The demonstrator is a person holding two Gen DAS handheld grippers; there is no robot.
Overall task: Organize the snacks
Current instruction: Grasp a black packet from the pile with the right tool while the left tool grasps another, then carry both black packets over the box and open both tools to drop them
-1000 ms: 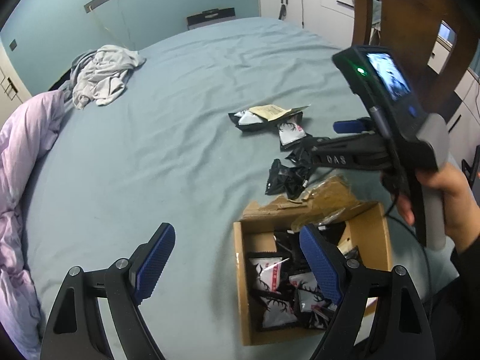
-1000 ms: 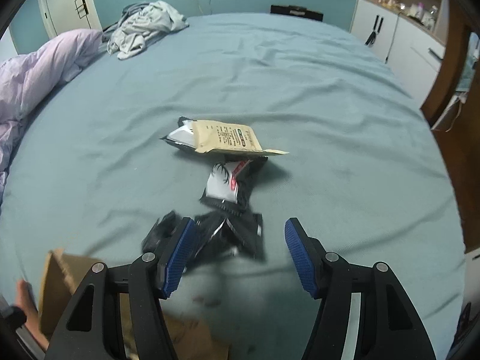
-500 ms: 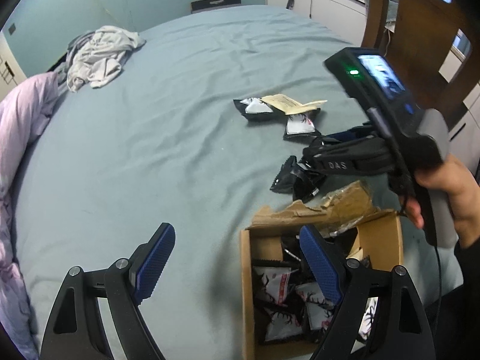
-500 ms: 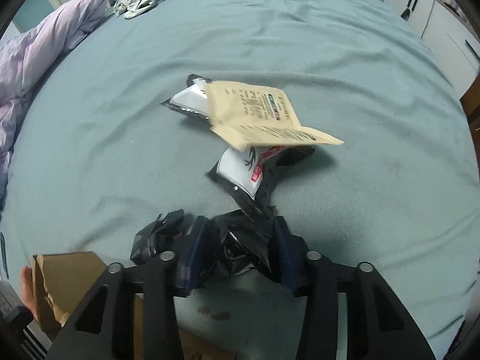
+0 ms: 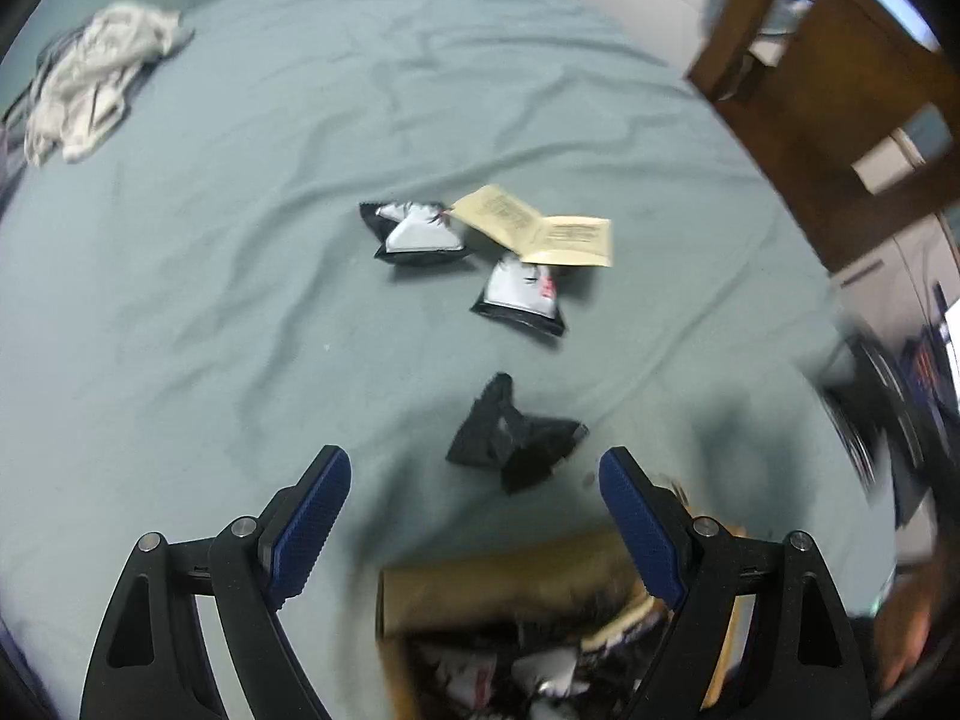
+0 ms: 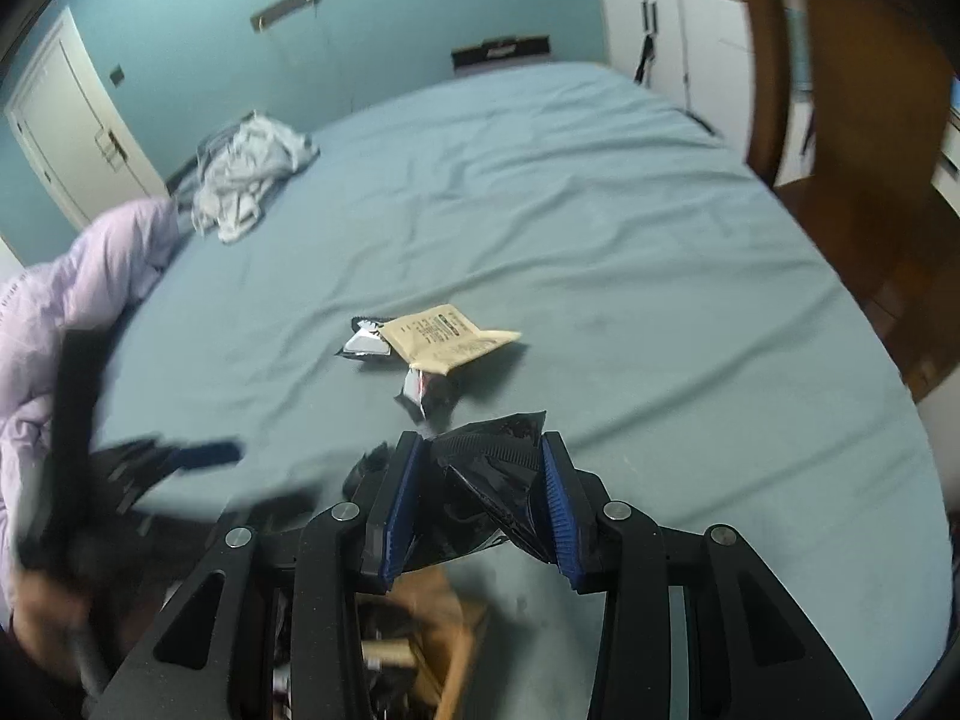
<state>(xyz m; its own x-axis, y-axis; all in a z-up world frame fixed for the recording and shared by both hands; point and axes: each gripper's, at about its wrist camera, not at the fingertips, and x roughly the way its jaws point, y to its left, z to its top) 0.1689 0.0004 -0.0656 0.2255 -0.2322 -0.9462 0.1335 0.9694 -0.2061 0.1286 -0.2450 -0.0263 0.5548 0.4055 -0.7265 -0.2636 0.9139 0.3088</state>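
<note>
While carrying: keep right gripper [image 6: 483, 495] clamped on black snack packet [image 6: 489, 480] (crinkly, slippery) above cardboard box [image 6: 447, 639].
Left gripper [image 5: 474, 495]: jaws apart, empty, beyond box.
Release: low, over box.

The cardboard box [image 5: 498, 582] is blurred, cut off by the lower edge, and partly hidden behind the left gripper [image 5: 474, 516] fingers; the packets inside cannot be told apart. Right of the box, the other tool is only a dark smear. In the right wrist view, the black packet [image 6: 486, 480] hides most of the box.
</note>
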